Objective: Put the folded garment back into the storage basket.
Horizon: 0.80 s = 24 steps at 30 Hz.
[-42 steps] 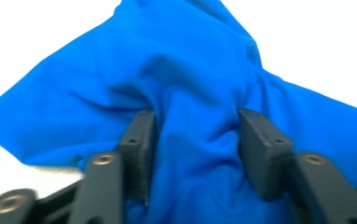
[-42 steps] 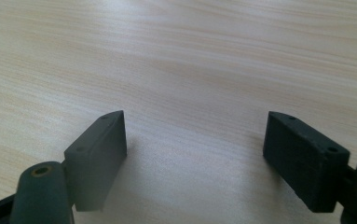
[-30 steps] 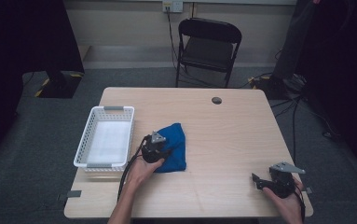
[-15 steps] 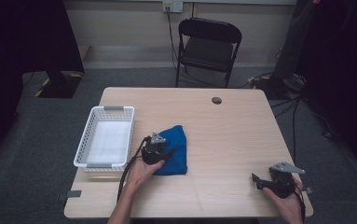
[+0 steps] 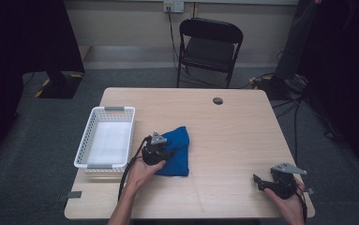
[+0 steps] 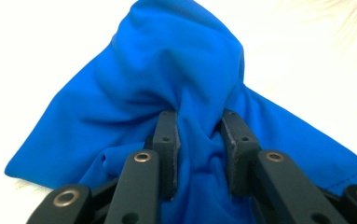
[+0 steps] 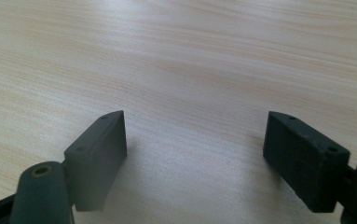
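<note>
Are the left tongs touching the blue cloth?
Touching. In the left gripper view, the left tongs pinch a bunched fold of the blue cloth between both pads.

Bright blue cloth on a pale wood-grain table, black tools, white basket

The crumpled soft cloth [image 5: 176, 150] is a plain, saturated royal blue with no print, its folds shading darker [image 6: 185, 84]. The rectangular tabletop [image 5: 233, 140] is light beige wood with fine streaks of grain [image 7: 176, 56]. The slotted plastic basket [image 5: 86, 140] is white throughout. The left gripper [image 5: 160, 157] is matt black with a grey three-cornered plate; the right gripper [image 5: 261, 182] has the same black and grey. The folding metal chair [image 5: 209, 44] is black, the carpeted floor [image 5: 36, 154] dull grey.
</note>
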Each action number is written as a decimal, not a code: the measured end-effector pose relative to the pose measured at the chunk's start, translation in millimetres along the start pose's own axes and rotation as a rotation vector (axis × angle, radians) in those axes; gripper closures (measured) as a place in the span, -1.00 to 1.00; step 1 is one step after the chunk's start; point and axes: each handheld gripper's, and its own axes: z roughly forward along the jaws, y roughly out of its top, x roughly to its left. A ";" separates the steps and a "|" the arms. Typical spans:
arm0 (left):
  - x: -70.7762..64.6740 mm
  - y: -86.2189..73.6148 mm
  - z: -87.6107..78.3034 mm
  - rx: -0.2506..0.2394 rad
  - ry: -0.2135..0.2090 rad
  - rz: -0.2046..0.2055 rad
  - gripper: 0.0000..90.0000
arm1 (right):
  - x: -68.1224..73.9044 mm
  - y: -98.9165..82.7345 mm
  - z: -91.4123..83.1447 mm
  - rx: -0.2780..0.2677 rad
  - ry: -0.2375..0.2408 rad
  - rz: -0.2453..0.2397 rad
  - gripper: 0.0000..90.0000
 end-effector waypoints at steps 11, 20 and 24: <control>-3.0 6.7 -9.7 -0.031 -0.008 0.025 0.58 | 0.0 0.0 0.0 0.000 0.000 0.000 -0.54; -2.3 10.5 -18.8 -0.040 -0.013 0.029 0.58 | 0.0 0.0 0.0 0.000 0.000 0.000 -0.54; -3.3 14.3 -22.6 -0.051 -0.010 0.028 0.59 | 0.0 0.0 0.0 0.000 0.000 0.000 -0.54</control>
